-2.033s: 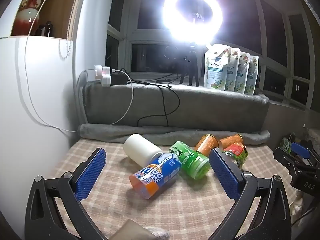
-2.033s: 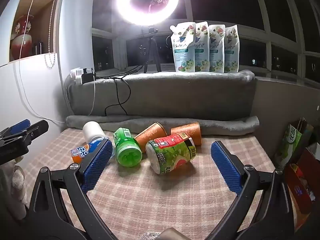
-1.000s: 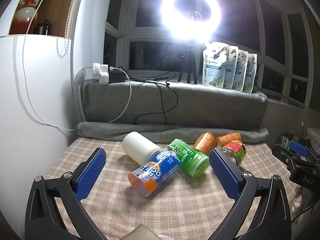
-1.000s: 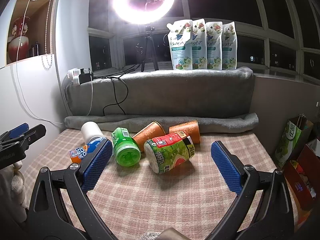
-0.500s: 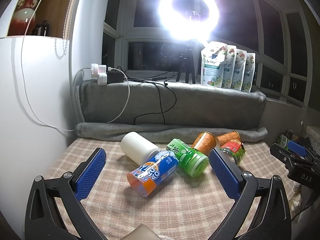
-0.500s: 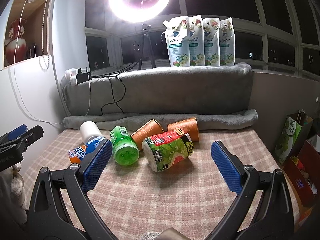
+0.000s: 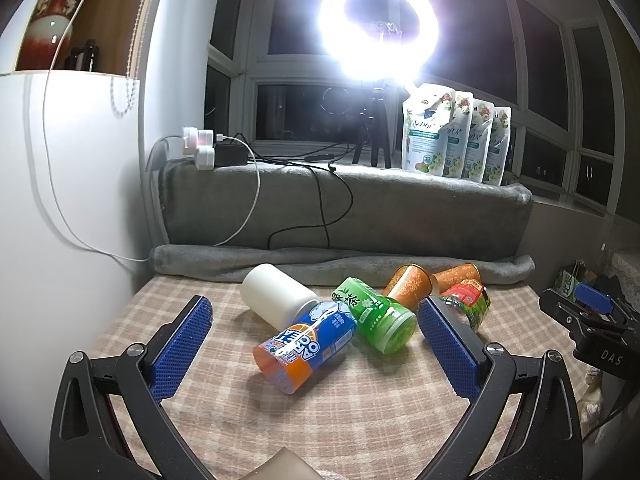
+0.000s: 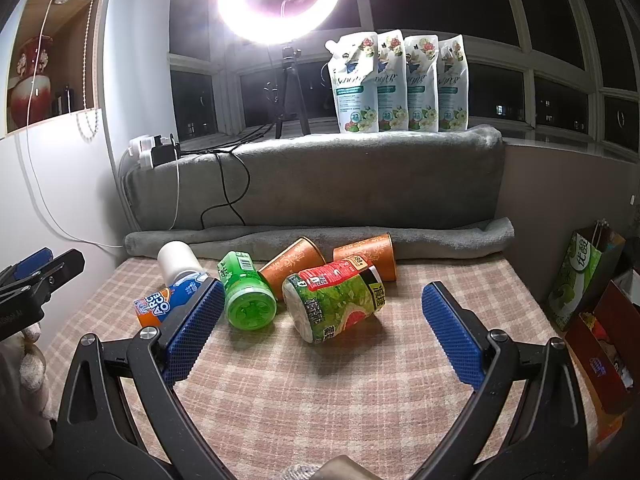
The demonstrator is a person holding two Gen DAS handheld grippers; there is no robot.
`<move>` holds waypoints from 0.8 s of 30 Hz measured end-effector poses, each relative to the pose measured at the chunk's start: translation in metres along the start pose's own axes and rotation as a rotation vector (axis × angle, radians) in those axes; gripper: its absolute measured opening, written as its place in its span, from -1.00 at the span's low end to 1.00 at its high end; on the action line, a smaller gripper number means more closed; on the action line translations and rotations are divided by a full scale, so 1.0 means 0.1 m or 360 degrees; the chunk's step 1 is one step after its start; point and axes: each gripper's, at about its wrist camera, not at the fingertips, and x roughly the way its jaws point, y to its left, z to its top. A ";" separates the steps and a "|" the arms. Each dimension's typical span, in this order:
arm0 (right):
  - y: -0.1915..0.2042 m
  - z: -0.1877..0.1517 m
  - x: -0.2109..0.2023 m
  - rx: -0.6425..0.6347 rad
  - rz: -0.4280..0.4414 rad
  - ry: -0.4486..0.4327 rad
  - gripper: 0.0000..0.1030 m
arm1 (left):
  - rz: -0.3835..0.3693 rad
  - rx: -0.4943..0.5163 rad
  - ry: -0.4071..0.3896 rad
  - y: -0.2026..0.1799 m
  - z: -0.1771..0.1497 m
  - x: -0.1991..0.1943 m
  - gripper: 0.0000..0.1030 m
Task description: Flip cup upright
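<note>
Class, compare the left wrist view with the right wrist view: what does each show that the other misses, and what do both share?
Only the left wrist view shows the blue and orange cup whole, between the open left tongs, with the right tongs at its right edge.

Only the right wrist view shows the green paper bag and red box beside the table, and the grapefruit cup unobstructed between the open right tongs.

Both show six cups lying on the checked cloth, the ring light and four pouches.
</note>
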 end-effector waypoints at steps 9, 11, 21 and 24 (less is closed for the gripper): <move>0.00 0.00 0.01 0.0005 0.0000 0.0002 0.96 | 0.0006 0.0002 -0.0007 0.00 0.01 0.00 0.99; 0.01 0.00 0.02 0.0001 -0.0003 0.0003 0.96 | 0.0006 0.0002 -0.0010 0.00 0.02 -0.01 0.99; -0.02 -0.06 0.03 0.0016 0.0001 0.0014 0.96 | 0.0002 0.0003 -0.0010 0.00 0.02 -0.01 0.99; -0.03 -0.06 0.04 0.0019 0.0001 0.0016 0.96 | 0.0002 0.0001 -0.0010 0.00 0.01 -0.01 0.99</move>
